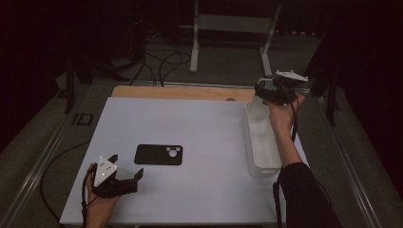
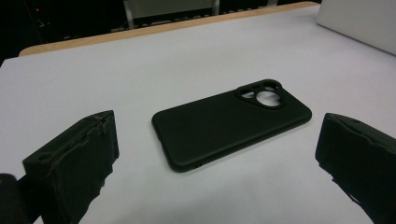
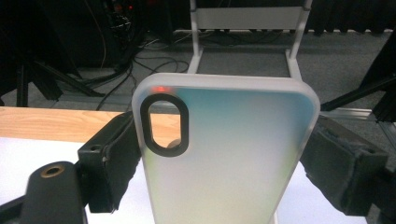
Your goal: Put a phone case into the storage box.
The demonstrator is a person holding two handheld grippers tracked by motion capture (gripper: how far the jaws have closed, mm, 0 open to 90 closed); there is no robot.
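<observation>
Left gripper (image 1: pixel 124 175) rests low on the white table (image 1: pixel 199 123) near its front-left corner, jaws spread wide, nothing between them. Black phone case (image 1: pixel 158 154) lies flat just ahead of it, camera cutout to the right. Right gripper (image 1: pixel 263 90) is raised over the far end of the clear bin (image 1: pixel 262 142), jaws clamped on an upright frosted translucent phone case (image 3: pixel 224 154).

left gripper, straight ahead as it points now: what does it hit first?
Most likely the black phone case: it lies flat on the white table directly ahead of the open left gripper, between the jaw lines. Exact gap unclear.

Dim, dark surroundings; soft focus
</observation>
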